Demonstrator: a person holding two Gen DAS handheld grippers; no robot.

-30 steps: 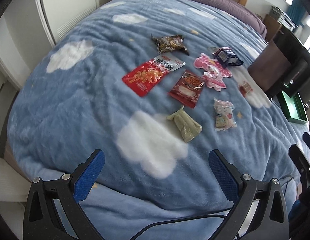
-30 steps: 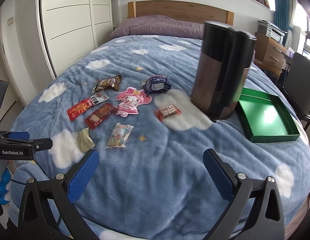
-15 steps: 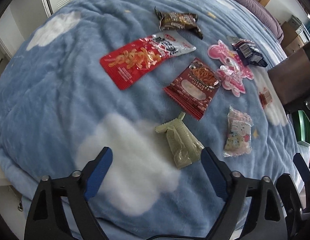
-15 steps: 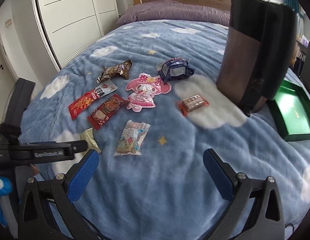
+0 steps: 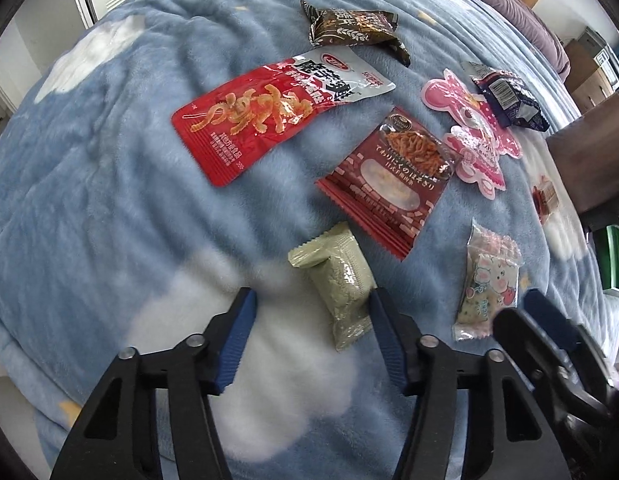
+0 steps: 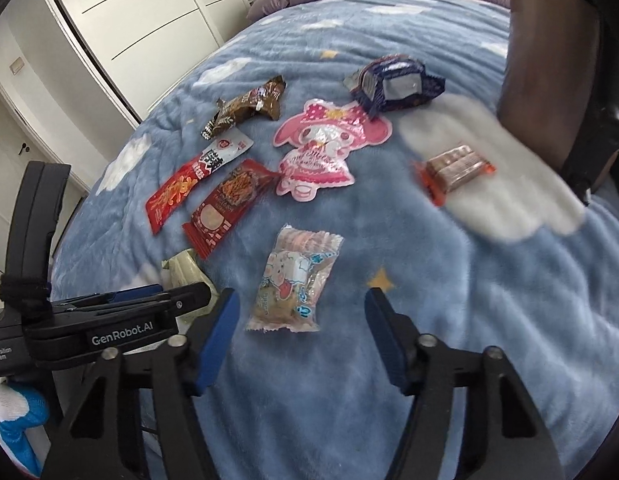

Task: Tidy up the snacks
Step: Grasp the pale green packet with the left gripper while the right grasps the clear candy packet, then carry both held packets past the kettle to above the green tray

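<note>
Several snack packs lie on a blue cloud-print blanket (image 5: 89, 200). My left gripper (image 5: 312, 300) points down over a pale green pack (image 5: 341, 280). Its jaws are closing with the pack between them, the right finger (image 5: 383, 332) at the pack's edge and the left one still apart. My right gripper (image 6: 301, 300) hangs just before a clear pink candy pack (image 6: 295, 276). Its jaws are closing too, and neither pad touches the pack. Beyond lie a red pack (image 5: 269, 116), a dark red pack (image 5: 389, 176) and a pink character pack (image 6: 325, 144).
A brown pack (image 6: 245, 108), a dark blue pack (image 6: 393, 84) and a small orange bar (image 6: 453, 168) lie farther back. A tall dark bin (image 6: 557, 60) stands at the right with a green tray (image 5: 613, 256) behind it. White wardrobe doors (image 6: 129, 20) line the left side.
Both grippers have come down toward the blanket and their jaws have narrowed. The left one now straddles the green pack, and the right one has closed in on the clear candy pack.
</note>
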